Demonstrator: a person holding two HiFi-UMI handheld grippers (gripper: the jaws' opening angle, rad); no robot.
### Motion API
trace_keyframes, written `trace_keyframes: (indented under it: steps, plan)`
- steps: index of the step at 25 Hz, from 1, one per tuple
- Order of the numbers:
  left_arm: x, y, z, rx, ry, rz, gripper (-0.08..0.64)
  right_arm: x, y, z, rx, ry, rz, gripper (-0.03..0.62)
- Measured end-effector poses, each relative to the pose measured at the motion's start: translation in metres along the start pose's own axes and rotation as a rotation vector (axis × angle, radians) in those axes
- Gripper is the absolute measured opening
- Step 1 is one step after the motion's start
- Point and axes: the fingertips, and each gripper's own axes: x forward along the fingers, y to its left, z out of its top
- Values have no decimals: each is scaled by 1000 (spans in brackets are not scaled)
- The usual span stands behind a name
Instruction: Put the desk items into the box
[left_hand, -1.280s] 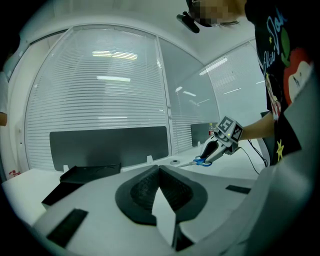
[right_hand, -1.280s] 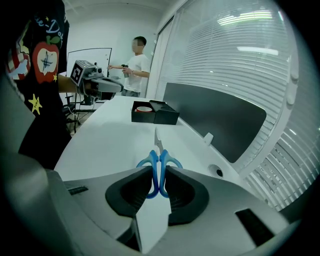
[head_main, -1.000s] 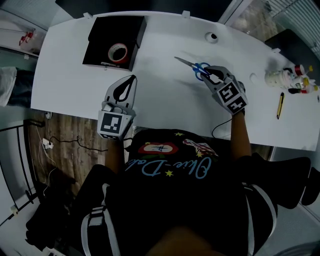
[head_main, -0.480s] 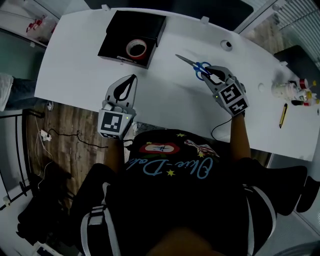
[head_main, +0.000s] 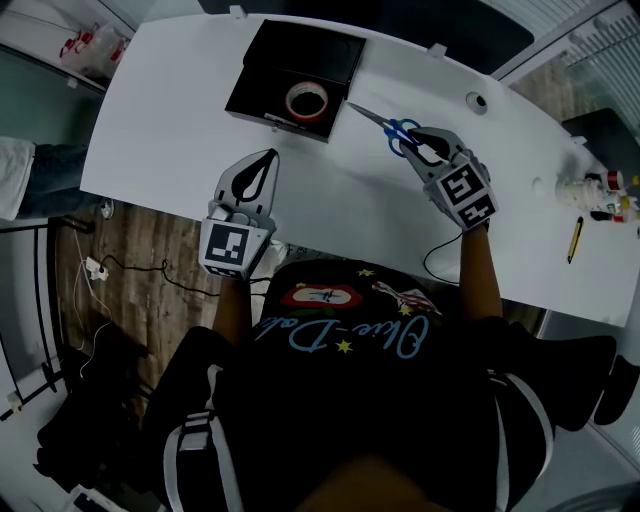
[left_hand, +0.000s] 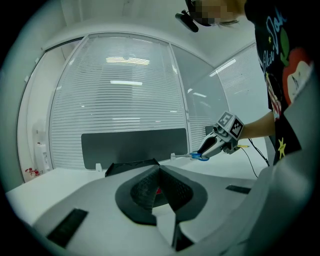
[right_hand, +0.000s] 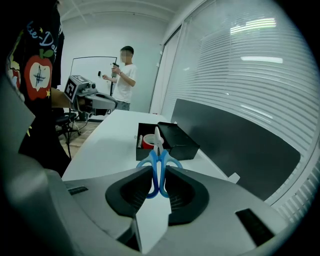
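Note:
The blue-handled scissors (head_main: 398, 132) are clamped by their handles in my right gripper (head_main: 420, 142), blades pointing left at the box. In the right gripper view the scissors (right_hand: 159, 165) stand between the jaws of the right gripper (right_hand: 159, 179), aimed at the open black box (right_hand: 167, 140). The box (head_main: 268, 60) sits at the desk's far left with a red tape roll (head_main: 305, 100) inside. My left gripper (head_main: 264, 158) hovers shut and empty near the desk's front edge, below the box. In the left gripper view the left gripper (left_hand: 161, 174) faces the box (left_hand: 131, 165).
At the far right of the white desk (head_main: 340, 200) lie a yellow and black pen-like tool (head_main: 575, 238) and small bottles (head_main: 598, 190). A round cable hole (head_main: 477, 100) is behind the scissors. A person (right_hand: 122, 75) stands in the background of the room.
My right gripper has carried the scissors leftward, so the blade tips now reach the box's right corner. The left gripper stays shut near the front edge. The head view has shifted.

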Motion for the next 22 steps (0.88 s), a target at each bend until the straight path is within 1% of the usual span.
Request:
trace_keyframes:
  steps: [11, 17, 22]
  plan:
    - [-15, 44, -6, 6, -2, -10, -5, 42, 23, 38, -1, -8, 23, 85]
    - [-22, 58, -10, -20, 9, -15, -5, 65, 31, 54, -12, -1, 39, 85]
    - [-30, 77, -18, -36, 10, -3, -5, 86, 39, 66, -17, 12, 53, 85]
